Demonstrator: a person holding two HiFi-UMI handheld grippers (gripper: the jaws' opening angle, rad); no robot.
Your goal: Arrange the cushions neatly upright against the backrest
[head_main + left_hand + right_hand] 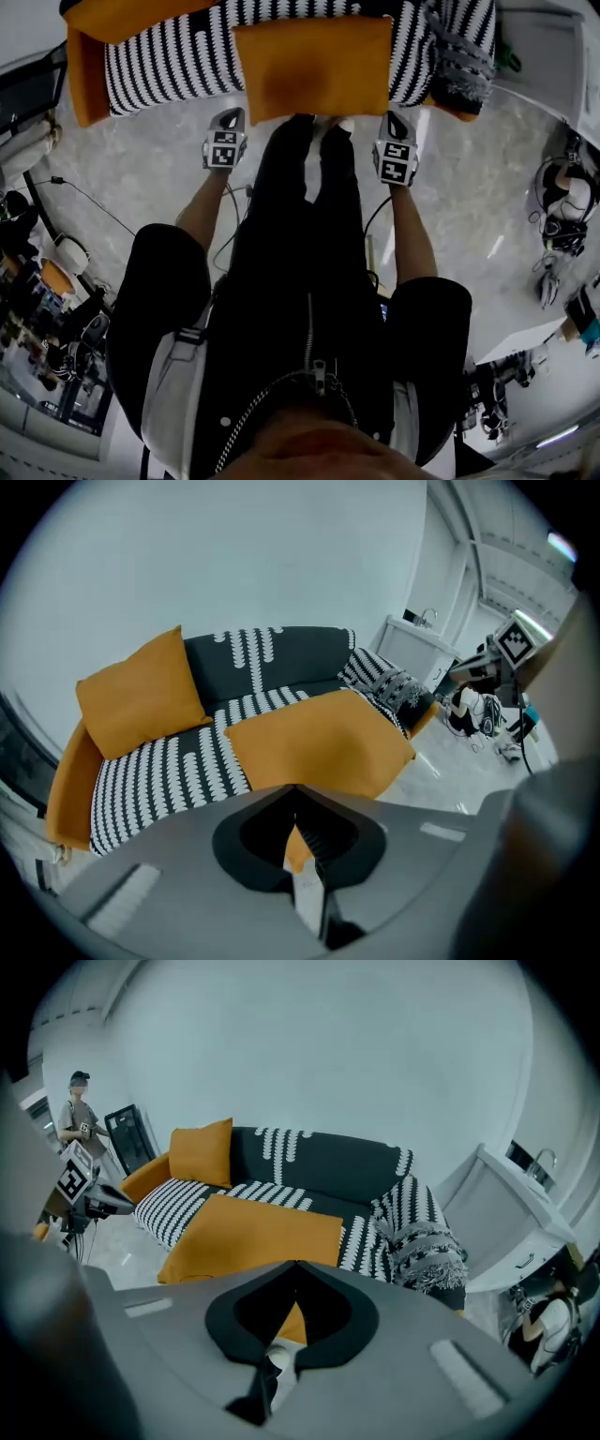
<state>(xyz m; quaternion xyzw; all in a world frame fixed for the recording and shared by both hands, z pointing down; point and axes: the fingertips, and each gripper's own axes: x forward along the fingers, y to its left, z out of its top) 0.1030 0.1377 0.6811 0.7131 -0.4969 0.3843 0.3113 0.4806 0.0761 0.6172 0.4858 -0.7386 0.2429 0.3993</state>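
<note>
An orange cushion lies flat on the striped sofa seat, overhanging its front edge. It also shows in the left gripper view and the right gripper view. A second orange cushion leans upright against the backrest at the sofa's left end. At the right end a black-and-white patterned cushion slumps against the arm. My left gripper is shut and empty, just in front of the flat cushion's left front corner. My right gripper, also shut and empty, sits by the right front corner.
The sofa has orange side arms. A white cabinet with a sink stands to its right. Cables trail over the pale floor, with equipment at the right. A person stands beside a black rack far left.
</note>
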